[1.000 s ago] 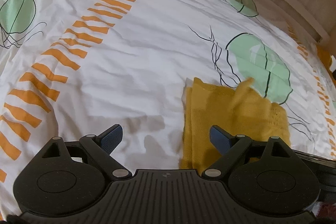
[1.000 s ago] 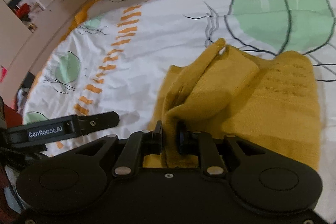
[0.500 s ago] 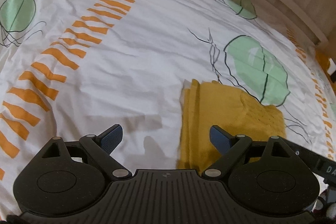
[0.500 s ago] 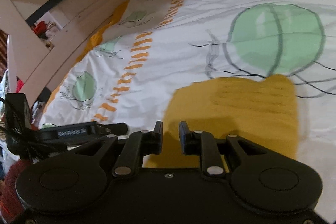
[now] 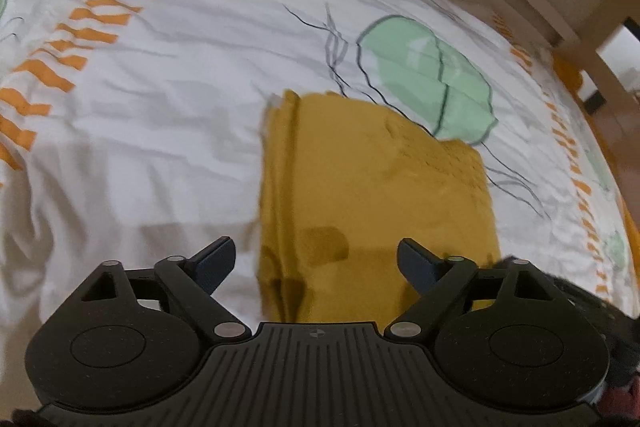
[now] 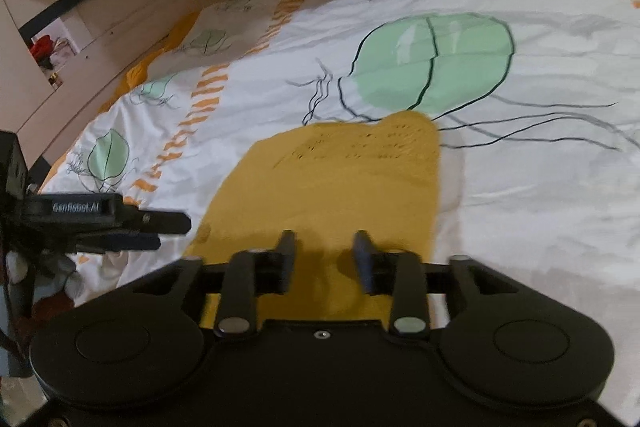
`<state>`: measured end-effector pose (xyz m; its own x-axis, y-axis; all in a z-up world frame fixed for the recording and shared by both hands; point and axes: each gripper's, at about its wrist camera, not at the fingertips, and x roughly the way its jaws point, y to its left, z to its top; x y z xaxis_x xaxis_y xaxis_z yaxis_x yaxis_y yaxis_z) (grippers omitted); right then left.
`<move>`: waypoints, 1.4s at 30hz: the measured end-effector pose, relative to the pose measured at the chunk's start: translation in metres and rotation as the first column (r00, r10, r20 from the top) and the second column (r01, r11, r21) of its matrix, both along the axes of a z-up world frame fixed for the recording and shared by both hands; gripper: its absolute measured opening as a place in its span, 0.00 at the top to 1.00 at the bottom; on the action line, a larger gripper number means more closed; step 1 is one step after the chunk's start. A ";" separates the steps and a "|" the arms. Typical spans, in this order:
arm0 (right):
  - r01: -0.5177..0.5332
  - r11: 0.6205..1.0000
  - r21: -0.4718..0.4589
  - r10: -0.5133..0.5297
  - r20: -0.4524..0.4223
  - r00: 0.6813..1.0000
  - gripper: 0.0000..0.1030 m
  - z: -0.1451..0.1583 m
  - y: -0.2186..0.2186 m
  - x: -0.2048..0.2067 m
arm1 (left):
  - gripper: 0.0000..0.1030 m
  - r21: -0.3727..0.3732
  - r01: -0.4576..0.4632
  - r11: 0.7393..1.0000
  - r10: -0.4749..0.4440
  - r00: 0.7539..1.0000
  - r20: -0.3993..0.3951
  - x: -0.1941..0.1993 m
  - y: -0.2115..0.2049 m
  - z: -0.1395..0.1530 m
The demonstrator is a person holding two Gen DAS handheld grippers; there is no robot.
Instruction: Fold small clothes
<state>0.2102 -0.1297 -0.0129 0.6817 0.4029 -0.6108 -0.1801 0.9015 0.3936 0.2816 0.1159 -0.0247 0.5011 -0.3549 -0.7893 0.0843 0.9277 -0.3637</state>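
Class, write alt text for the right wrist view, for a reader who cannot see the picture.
A folded mustard-yellow garment lies flat on a white bedsheet printed with green leaves and orange stripes. The right gripper hovers open at its near edge, holding nothing. The left gripper pokes in from the left side of the frame.

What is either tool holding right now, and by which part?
Nothing. Both the left tool and right tool are open, with the folded yellow cloth lying flat on the bedsheet.

Both wrist cams look fwd, low over bedsheet (image 5: 168, 99); both share yellow cloth (image 6: 340, 183).
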 end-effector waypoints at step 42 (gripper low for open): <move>0.020 0.995 0.099 -0.017 -0.025 1.000 0.52 -0.013 -0.037 -0.035 | 0.91 -0.064 -0.044 0.997 0.047 0.998 0.044 -0.058 -0.012 -0.013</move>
<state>0.1754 -0.1668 -0.0259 0.6748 0.4498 -0.5851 -0.1529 0.8608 0.4854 0.2234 0.1042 -0.0376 0.5524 -0.3792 -0.7423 0.0599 0.9063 -0.4184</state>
